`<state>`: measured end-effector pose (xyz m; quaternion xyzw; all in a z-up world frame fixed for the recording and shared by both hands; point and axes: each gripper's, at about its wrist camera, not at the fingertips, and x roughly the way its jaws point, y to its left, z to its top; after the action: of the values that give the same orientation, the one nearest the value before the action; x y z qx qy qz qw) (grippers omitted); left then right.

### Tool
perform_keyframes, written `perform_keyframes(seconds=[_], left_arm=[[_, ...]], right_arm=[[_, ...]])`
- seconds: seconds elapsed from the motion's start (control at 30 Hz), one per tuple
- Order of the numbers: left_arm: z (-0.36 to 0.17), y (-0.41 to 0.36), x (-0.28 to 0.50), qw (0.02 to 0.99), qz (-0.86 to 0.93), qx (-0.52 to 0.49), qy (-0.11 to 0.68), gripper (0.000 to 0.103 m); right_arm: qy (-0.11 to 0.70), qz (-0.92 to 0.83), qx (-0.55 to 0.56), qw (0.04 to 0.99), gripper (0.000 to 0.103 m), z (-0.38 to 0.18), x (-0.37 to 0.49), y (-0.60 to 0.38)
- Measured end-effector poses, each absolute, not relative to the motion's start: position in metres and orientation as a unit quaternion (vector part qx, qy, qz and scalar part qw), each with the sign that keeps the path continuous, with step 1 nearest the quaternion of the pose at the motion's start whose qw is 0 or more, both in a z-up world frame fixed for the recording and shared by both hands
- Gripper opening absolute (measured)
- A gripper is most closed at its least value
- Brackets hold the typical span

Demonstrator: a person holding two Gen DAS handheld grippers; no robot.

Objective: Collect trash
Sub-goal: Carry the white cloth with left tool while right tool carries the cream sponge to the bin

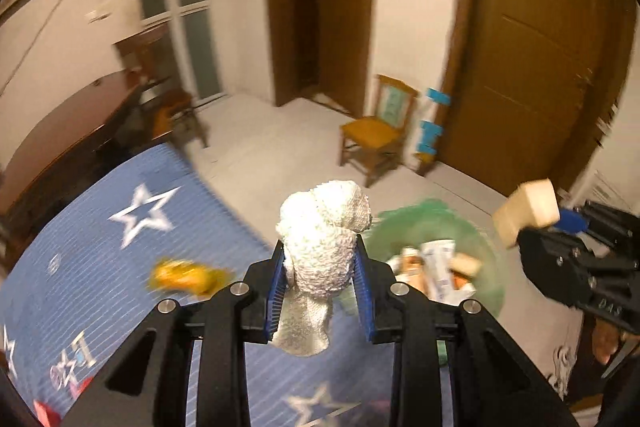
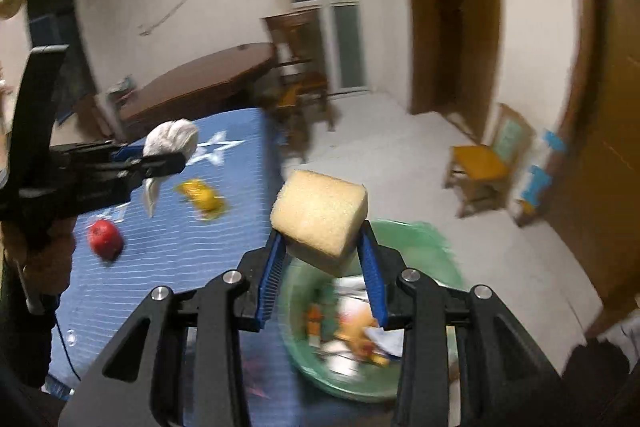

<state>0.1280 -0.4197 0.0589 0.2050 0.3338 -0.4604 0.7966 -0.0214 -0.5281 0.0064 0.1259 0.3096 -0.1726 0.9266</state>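
Observation:
My left gripper [image 1: 322, 269] is shut on a white crumpled cloth [image 1: 320, 243], lifted above the blue star-patterned mat [image 1: 100, 267]. The same cloth [image 2: 170, 139] shows in the right wrist view, held by the left gripper [image 2: 160, 157] at left. My right gripper [image 2: 322, 259] is shut on a tan sponge block [image 2: 320, 217], over the green bin [image 2: 424, 247]. That sponge [image 1: 526, 209] appears at right in the left wrist view, beside the green bin [image 1: 472, 239] full of wrappers. A yellow wrapper [image 1: 186, 277] lies on the mat.
A red round object [image 2: 105, 239] and the yellow wrapper [image 2: 202, 201] lie on the mat [image 2: 168, 259]. A wooden chair [image 1: 376, 131] stands by the brown door [image 1: 532, 67]. A dark round table [image 2: 200, 79] with chairs is behind the mat. A person's hand [image 2: 44, 259] holds the left gripper.

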Motion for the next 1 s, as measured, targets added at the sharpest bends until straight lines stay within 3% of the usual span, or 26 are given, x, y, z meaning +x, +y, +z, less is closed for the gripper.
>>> perform_keyframes(seconds=[0.23, 0.43, 0.63, 0.87, 0.97, 1.0], left_arm=[[0.029, -0.503, 0.081, 0.76, -0.503, 0.233, 0.341, 0.032], [-0.04, -0.544, 0.059, 0.732, -0.501, 0.273, 0.372, 0.032], [-0.093, -0.549, 0.063, 0.724, -0.488, 0.297, 0.388, 0.032], [-0.117, -0.548, 0.08, 0.721, -0.485, 0.3, 0.394, 0.032], [-0.119, -0.546, 0.087, 0.723, -0.48, 0.297, 0.398, 0.033], [-0.119, -0.546, 0.089, 0.724, -0.478, 0.297, 0.4, 0.038]], right_arm=[[0.328, -0.232, 0.142, 0.905, 0.035, -0.009, -0.049, -0.578], [0.36, -0.242, 0.164, 0.886, 0.035, -0.045, -0.044, -0.602], [0.383, -0.225, 0.172, 0.879, 0.035, -0.076, -0.031, -0.604], [0.4, -0.215, 0.17, 0.875, 0.036, -0.086, -0.024, -0.602], [0.41, -0.208, 0.166, 0.872, 0.038, -0.09, -0.018, -0.6], [0.417, -0.208, 0.164, 0.869, 0.046, -0.094, -0.016, -0.601]])
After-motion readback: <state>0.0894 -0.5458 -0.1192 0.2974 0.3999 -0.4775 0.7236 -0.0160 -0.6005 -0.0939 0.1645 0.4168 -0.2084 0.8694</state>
